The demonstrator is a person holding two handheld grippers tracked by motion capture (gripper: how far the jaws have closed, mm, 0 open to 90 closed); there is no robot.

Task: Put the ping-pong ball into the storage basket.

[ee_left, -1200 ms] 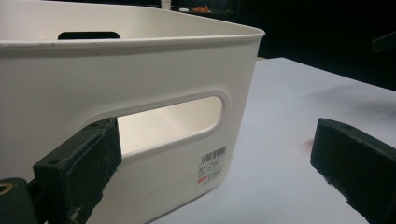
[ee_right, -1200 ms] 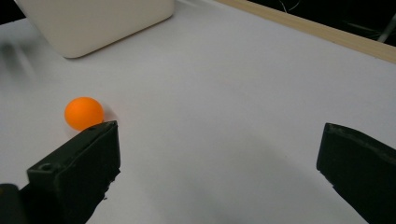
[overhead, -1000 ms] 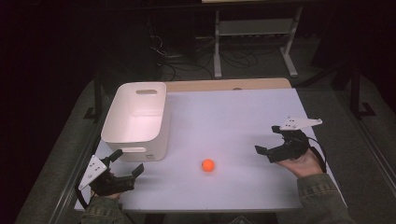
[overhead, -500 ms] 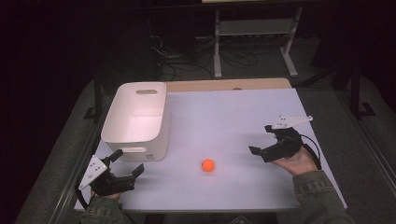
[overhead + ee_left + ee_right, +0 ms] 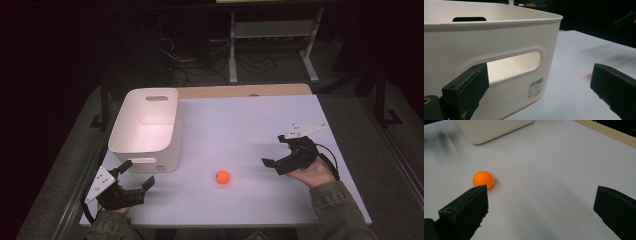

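Observation:
A small orange ball (image 5: 223, 176) lies on the white table (image 5: 240, 120), near its front middle. My right gripper (image 5: 274, 150) is open just right of the ball, jaws pointing left at it. In the right gripper view the ball (image 5: 483, 179) sits just beyond the left jaw, outside the gap of the gripper (image 5: 541, 195). My left gripper (image 5: 137, 174) is open at the front left, beside the near end of the white bin (image 5: 150, 125). The left gripper view has the bin's handle wall (image 5: 499, 50) close ahead, with the gripper (image 5: 541, 75) holding nothing.
The bin is empty, its far handle slot (image 5: 157, 98) in sight. A wooden strip (image 5: 245, 91) runs along the table's far edge. A metal rack (image 5: 272, 30) and cables stand on the dark floor behind. My right gripper's jaw tip (image 5: 626, 18) shows far off.
My right gripper has moved left and slightly toward the front, closing the distance to the ball. The left gripper, ball and bin have stayed put.

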